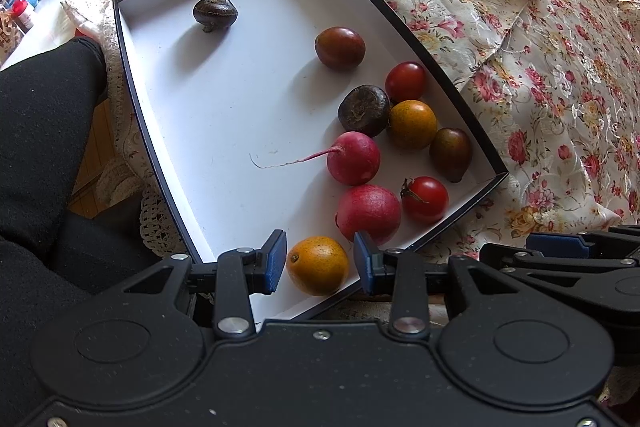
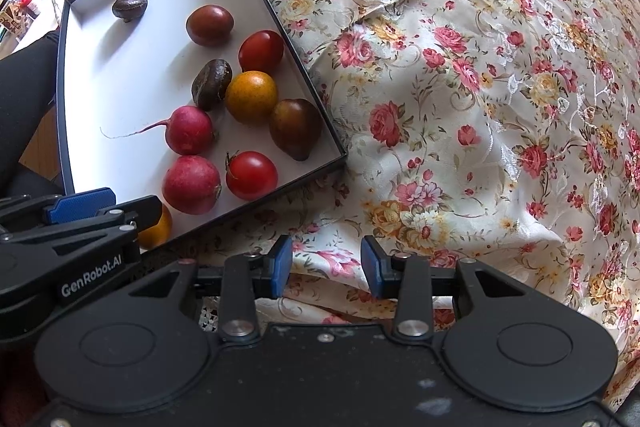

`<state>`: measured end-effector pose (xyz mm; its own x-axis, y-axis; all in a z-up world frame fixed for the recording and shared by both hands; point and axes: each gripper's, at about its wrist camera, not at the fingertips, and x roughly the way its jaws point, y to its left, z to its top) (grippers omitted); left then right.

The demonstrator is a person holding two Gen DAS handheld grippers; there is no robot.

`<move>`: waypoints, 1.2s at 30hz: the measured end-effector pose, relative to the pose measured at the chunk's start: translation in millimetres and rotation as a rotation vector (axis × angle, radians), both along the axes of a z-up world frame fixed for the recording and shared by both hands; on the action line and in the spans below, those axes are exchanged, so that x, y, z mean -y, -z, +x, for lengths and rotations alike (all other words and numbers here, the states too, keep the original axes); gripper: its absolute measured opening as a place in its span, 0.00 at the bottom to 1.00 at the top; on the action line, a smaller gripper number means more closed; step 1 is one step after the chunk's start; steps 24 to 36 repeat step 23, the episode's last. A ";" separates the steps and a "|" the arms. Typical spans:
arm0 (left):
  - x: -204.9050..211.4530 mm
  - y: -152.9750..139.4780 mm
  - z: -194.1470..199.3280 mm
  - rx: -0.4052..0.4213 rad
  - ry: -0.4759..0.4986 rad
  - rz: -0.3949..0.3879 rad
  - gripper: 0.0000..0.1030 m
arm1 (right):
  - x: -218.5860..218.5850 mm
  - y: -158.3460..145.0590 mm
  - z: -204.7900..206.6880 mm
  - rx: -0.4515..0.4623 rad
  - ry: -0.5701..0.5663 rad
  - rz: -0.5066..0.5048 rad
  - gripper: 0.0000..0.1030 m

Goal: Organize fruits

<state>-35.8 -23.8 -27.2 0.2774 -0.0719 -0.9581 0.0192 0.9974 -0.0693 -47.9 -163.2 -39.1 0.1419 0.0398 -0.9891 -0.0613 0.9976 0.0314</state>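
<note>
- Counting inside the box: two oranges, two radishes, two red tomatoes, two dark tomatoes, two chestnuts.
- Left gripper: jaws are spread beside one orange, untouched.
- Right gripper: jaws are parted, nothing held, above the cloth.

Left gripper low, pointing forward, jaws parted; blue pads stand either side of gap, not pressing anything. Right gripper level with it, just beside on its right, jaws parted about same width, nothing between blue pads. Each gripper's side visible at edge of other's view. Person's dark-sleeved arm at far left, bent inward.
</note>
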 end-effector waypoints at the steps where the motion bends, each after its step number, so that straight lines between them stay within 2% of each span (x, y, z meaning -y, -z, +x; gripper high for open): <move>1: 0.0 0.0 0.0 0.000 0.000 0.000 0.44 | -0.1 -0.2 -0.2 0.000 -0.001 0.001 0.40; 36: 2.1 -3.5 -0.8 0.023 0.009 0.014 0.44 | 0.3 2.0 0.4 -0.007 -0.006 0.002 0.40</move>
